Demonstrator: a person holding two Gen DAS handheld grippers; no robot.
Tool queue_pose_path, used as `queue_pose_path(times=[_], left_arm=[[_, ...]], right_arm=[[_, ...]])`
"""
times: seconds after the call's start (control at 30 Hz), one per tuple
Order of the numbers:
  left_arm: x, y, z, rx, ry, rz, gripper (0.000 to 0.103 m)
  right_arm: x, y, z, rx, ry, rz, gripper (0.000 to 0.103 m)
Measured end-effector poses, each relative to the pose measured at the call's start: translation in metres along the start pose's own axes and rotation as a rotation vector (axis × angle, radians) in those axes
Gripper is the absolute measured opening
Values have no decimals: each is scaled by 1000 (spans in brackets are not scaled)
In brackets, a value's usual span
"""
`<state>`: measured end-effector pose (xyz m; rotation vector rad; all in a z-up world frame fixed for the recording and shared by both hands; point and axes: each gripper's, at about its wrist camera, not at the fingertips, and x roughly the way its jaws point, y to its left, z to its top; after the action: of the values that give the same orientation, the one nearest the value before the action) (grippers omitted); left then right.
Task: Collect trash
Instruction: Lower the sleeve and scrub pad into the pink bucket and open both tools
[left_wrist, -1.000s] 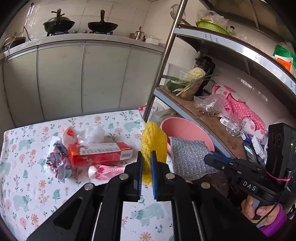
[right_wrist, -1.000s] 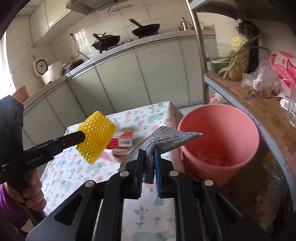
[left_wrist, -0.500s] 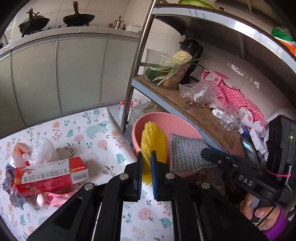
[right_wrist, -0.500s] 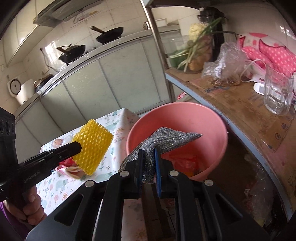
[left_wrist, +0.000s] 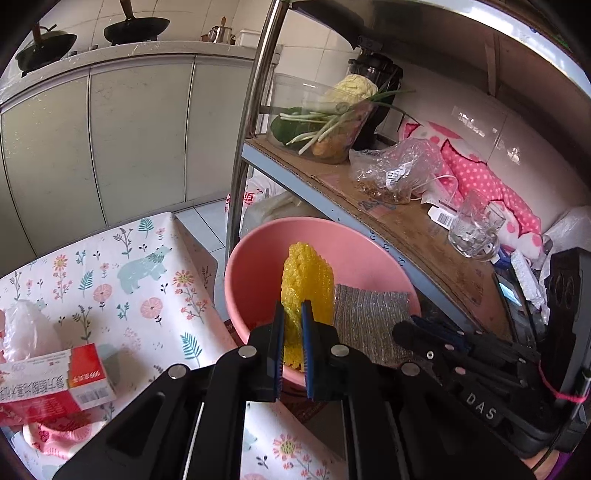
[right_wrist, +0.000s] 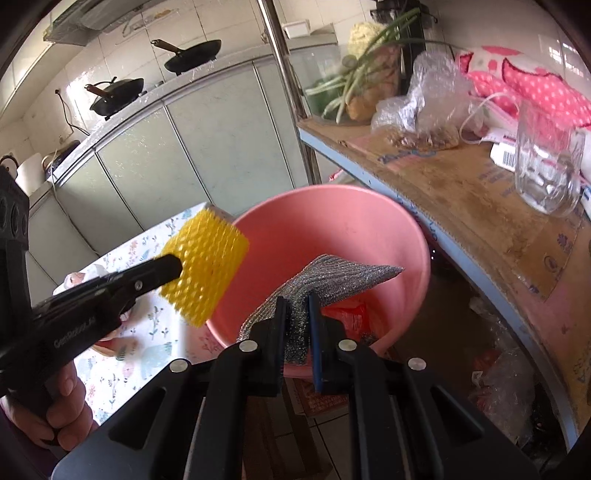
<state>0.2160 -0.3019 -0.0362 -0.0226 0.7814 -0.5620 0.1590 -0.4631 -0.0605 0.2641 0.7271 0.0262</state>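
My left gripper (left_wrist: 293, 314) is shut on a yellow foam net sleeve (left_wrist: 306, 291), held over the near rim of the pink bucket (left_wrist: 255, 258). My right gripper (right_wrist: 296, 302) is shut on a silver metallic scouring cloth (right_wrist: 332, 275), which hangs over the open mouth of the pink bucket (right_wrist: 332, 221). From the right wrist, the left gripper (right_wrist: 173, 264) and its yellow foam net sleeve (right_wrist: 205, 267) hover at the bucket's left rim. Red trash (right_wrist: 347, 314) lies inside the bucket. The right gripper (left_wrist: 406, 326) with the cloth (left_wrist: 369, 317) shows beside the yellow sleeve.
On the floral tablecloth (left_wrist: 122, 280) sit a red and white box (left_wrist: 51, 384), a clear plastic bag (left_wrist: 26, 328) and pink wrappers (left_wrist: 55, 435). A metal shelf (left_wrist: 369, 206) with vegetables, a plastic bag and a glass mug (left_wrist: 474, 229) stands right of the bucket. Its post (left_wrist: 255, 110) rises behind the bucket.
Both grippers have swung right from over the table to the pink bucket and dropped a little, still gripping the yellow sleeve and the silver cloth. The box and wrappers slid toward the picture's left edge.
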Motion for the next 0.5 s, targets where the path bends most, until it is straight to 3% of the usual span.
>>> queue_pose_path(times=[0.33,0.5], left_arm=[[31,-1,-2,-9,47,10,8],[35,-1,-3,-20,53,17,14]], right_arm=[[18,-9,-3,21,48,-18,13],[23,-15,-4,49,71,-34,21]])
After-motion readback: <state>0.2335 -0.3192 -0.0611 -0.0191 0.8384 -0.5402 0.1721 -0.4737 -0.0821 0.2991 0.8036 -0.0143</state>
